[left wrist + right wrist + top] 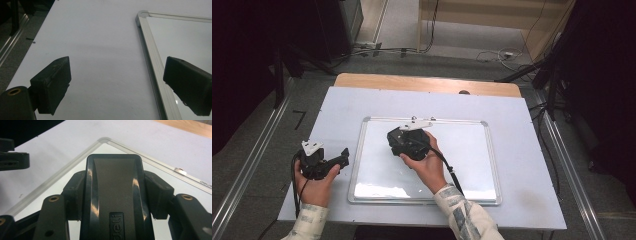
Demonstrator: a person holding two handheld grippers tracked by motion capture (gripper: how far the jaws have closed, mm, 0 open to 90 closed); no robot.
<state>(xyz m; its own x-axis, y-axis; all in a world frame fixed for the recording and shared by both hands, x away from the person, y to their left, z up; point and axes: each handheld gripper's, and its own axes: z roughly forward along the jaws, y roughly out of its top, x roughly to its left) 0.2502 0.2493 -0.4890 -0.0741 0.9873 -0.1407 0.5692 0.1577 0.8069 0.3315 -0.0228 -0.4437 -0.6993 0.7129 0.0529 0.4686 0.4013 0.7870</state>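
A white board [462,150] with a silver frame lies flat on the table. Over its upper left part my right gripper [401,142] is shut on a black board eraser [113,202]. The right gripper view has the eraser's smooth black back clamped between the two pads [157,187], above the board's corner [105,140]. My left gripper [343,156] rests low beside the board's left frame, open, with nothing between its jaws. In the left gripper view [118,65] the jaws stand wide apart over the pale table cover, the right jaw over the board frame [150,50].
A pale sheet [362,102] covers the table, and a strip of wood [427,82] shows at the far edge. Metal rails [252,165] run along the floor on both sides. Cables and dark stands [552,75] sit beyond the table.
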